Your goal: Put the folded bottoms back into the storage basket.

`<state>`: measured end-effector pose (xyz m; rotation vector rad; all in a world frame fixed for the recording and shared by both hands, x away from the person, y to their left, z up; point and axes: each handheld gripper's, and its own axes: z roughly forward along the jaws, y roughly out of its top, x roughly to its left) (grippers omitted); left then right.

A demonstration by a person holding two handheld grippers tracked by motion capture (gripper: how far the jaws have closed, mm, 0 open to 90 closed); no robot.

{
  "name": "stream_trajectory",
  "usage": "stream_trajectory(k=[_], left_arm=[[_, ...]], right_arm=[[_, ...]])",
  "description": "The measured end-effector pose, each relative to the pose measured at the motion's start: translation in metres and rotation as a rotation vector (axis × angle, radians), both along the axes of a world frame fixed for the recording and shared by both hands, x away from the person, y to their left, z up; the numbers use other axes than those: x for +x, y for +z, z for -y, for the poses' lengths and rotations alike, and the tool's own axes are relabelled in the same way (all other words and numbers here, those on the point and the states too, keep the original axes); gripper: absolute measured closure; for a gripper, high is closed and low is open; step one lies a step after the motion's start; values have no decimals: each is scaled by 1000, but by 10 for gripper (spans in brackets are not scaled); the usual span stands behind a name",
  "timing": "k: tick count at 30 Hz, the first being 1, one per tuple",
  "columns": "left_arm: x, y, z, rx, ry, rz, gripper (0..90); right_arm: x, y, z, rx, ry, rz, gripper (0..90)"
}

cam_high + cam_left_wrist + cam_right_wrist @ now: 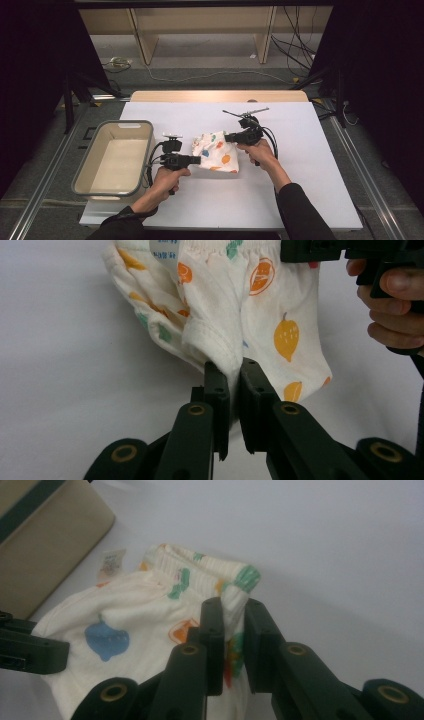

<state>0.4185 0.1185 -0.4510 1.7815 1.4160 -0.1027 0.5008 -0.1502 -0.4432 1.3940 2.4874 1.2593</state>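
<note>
A small cream garment printed with orange, green and blue fruit hangs between both grippers over the white table. My left gripper is shut on its left edge; in the left gripper view the jaws pinch a fold of the garment at my left gripper. My right gripper is shut on the upper right edge. In the right gripper view the ribbed waistband of the garment sits clamped in my right gripper. The cloth sags toward the table between them.
A beige bin with a grey rim stands at the table's left edge, just left of my left hand. A thin dark rod lies on the table behind the right gripper. Wooden shelving and cables are on the floor beyond.
</note>
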Motion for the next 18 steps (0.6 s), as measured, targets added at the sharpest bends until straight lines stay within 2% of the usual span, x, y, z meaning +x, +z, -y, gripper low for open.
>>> stream_trajectory(k=[10,18], left_arm=[[-4,18,-10,-20,-4,39,836],[-7,30,-19,-11,-17,68,836]], right_arm=[[-6,20,-1,32,-3,44,807],[-11,32,-7,51,3,68,807]])
